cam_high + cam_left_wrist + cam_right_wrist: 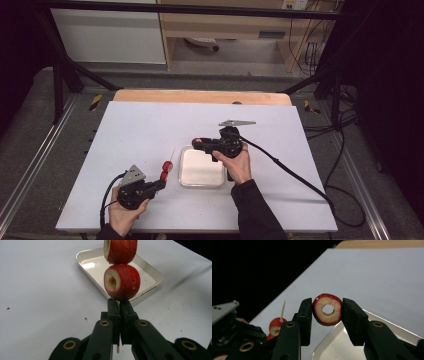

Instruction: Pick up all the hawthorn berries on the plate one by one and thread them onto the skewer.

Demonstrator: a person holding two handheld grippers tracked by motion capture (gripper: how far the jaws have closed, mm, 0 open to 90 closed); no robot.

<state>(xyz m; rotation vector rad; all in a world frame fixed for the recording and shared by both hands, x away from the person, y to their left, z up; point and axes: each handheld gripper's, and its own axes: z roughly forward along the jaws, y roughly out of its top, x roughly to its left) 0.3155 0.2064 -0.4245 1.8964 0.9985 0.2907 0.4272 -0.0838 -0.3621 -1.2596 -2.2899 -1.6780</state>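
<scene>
A thin wooden skewer (118, 305) carries two cored red fruits (122, 282), one above the other. My left gripper (119, 305) is shut on the skewer just below the lower fruit; from above it sits at the table's front left (161, 182), the skewer's bare tip (172, 152) pointing away. My right gripper (327, 310) is shut on a third cored red fruit (327, 309), its hole facing the camera. In the high view that gripper (199, 143) hovers over the far edge of a white tray (202, 169).
The shallow white tray (150, 272) lies mid-table on the white sheet, between the two grippers. A black cable (290, 170) trails from the right gripper to the right. A wooden table edge (200, 96) shows at the back.
</scene>
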